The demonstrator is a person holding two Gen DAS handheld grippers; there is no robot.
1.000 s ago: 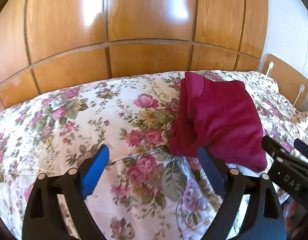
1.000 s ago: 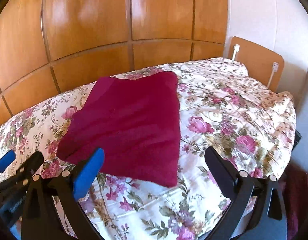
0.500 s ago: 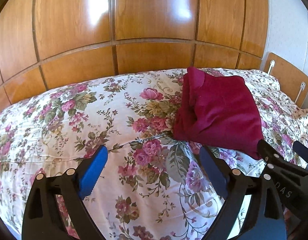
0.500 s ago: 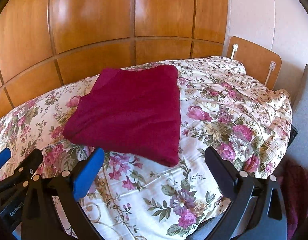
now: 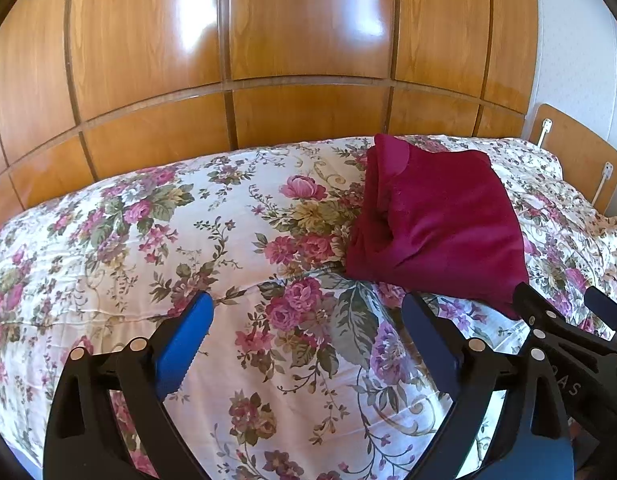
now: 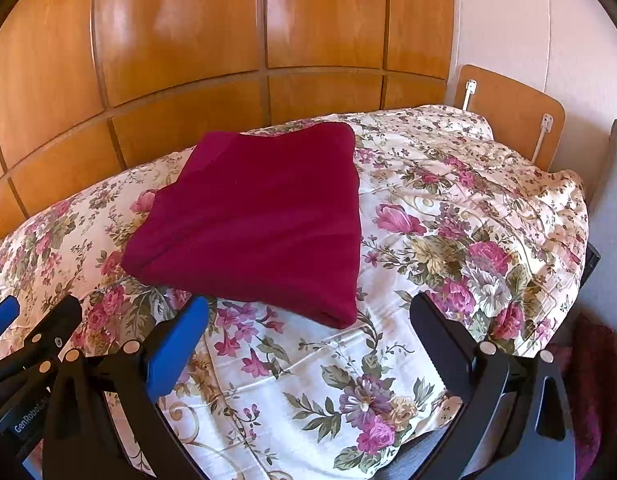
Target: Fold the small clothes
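Observation:
A dark red garment [image 5: 440,224] lies folded into a flat square on the floral bedspread [image 5: 188,240]. In the right wrist view it [image 6: 260,220] lies just beyond my fingers. My left gripper [image 5: 306,332] is open and empty, held above the bedspread to the left of the garment. My right gripper [image 6: 308,328] is open and empty, near the garment's front edge, not touching it. The right gripper also shows at the right edge of the left wrist view [image 5: 568,320], and the left gripper at the left edge of the right wrist view [image 6: 32,320].
A wooden panelled wall [image 5: 268,60] runs behind the bed. A wooden headboard [image 6: 512,112] with a white cable stands at the far right. A dark red cloth [image 6: 592,368] lies low beside the bed at the right, next to a grey surface [image 6: 612,208].
Both grippers have drawn back from the garment and risen a little, so more of the bedspread shows. The garment has not moved. Both grippers stay open.

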